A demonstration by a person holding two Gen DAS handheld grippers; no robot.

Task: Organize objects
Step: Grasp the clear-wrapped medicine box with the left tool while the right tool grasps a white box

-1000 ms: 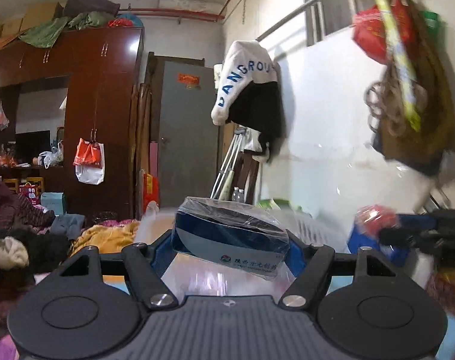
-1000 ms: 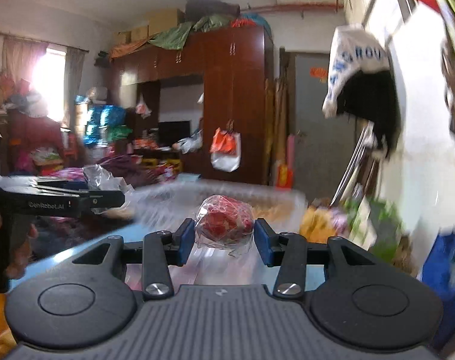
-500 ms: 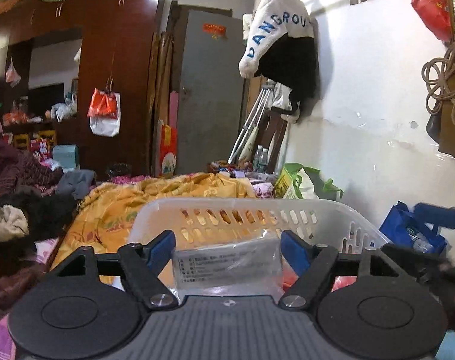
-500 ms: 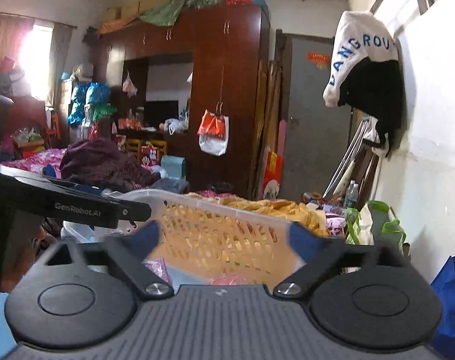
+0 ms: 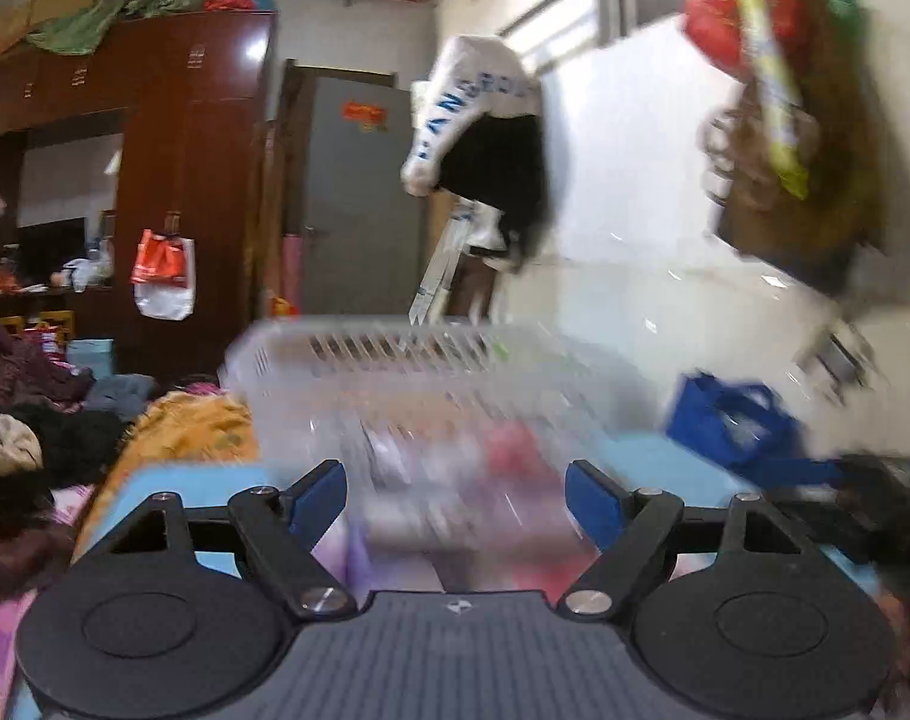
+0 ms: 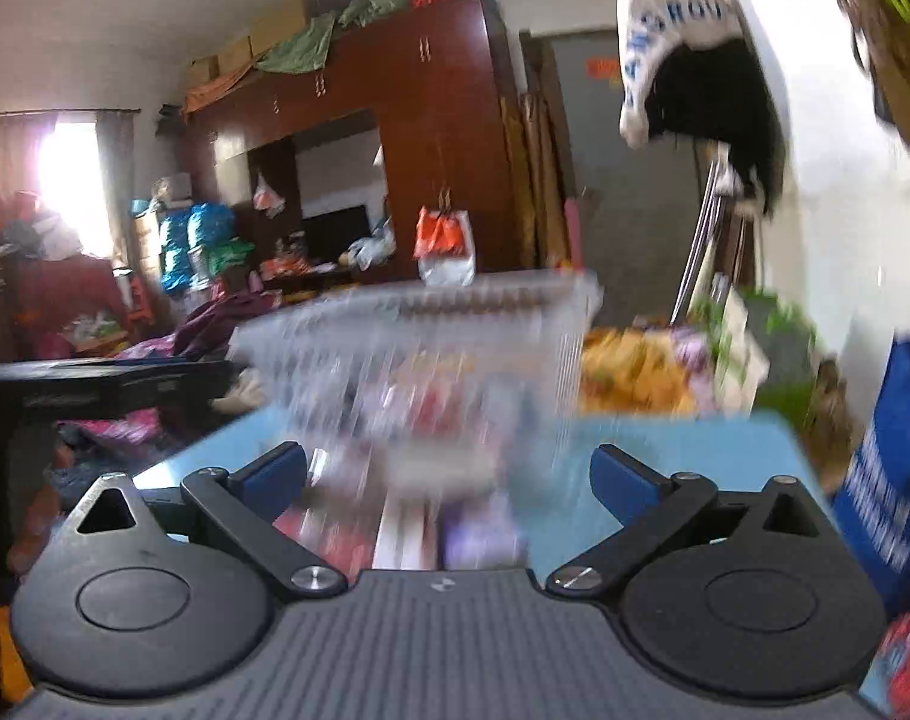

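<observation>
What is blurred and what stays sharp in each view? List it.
Left wrist view: white basket and its contents smear with motion; the left tool stays sharp. Right wrist view: basket smeared, window blown out, right tool crisp.

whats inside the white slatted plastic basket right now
Inside the white slatted plastic basket motion blur shows only a red shape and pale wrapped packets. What they are, how many, and anything beneath them can't be made out.

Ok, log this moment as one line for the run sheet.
left claw: opening, empty | right claw: opening, empty | white basket: on blue table, blurred items inside
</observation>
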